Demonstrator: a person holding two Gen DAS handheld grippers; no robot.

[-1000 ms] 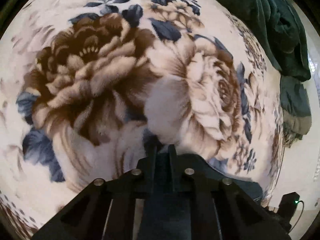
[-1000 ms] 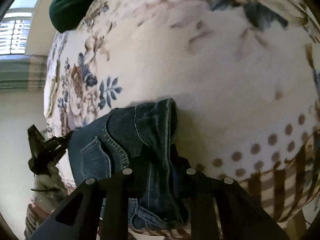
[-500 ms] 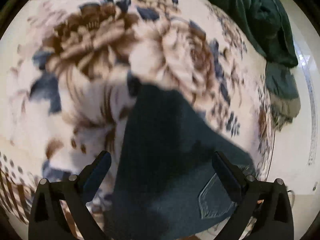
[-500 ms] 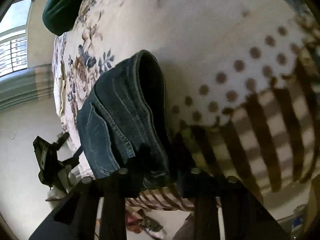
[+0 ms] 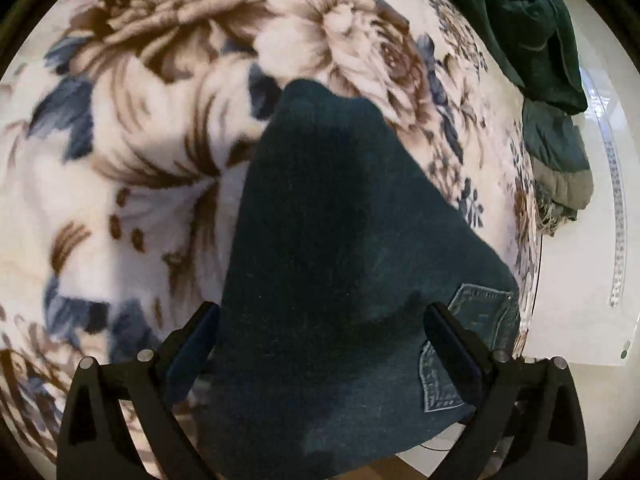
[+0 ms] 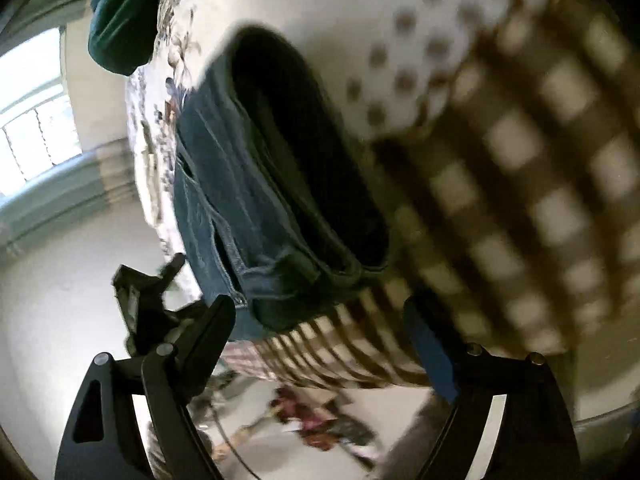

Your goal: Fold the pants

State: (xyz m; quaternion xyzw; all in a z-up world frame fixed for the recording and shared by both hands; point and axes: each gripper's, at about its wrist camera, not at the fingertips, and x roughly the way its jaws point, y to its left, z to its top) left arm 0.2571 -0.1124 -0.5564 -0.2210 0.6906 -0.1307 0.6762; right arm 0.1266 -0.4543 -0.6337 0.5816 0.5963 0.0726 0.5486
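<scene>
Dark blue jeans (image 5: 340,240) lie folded on a floral blanket (image 5: 140,140), a back pocket showing at the lower right. My left gripper (image 5: 320,336) hovers over them, open wide, its fingers on either side of the denim without pressing it. In the right wrist view the same jeans (image 6: 256,184) rest near the bed's edge, waistband and belt loop toward the camera. My right gripper (image 6: 320,328) is just below that waistband, its jaws opening, with nothing pinched between them. The other gripper (image 6: 140,300) shows at the left past the bed.
A dark green garment (image 5: 528,32) is heaped at the blanket's far corner, with a grey-green one (image 5: 560,168) below it. The blanket's dotted and checked border (image 6: 500,160) hangs over the bed edge. Pale floor (image 6: 60,320) and a window (image 6: 32,128) lie beyond.
Both grippers let go of the jeans: the left opened first and drew back, bringing the folded denim into view. The right opened just now, having swung down toward the bed edge.
</scene>
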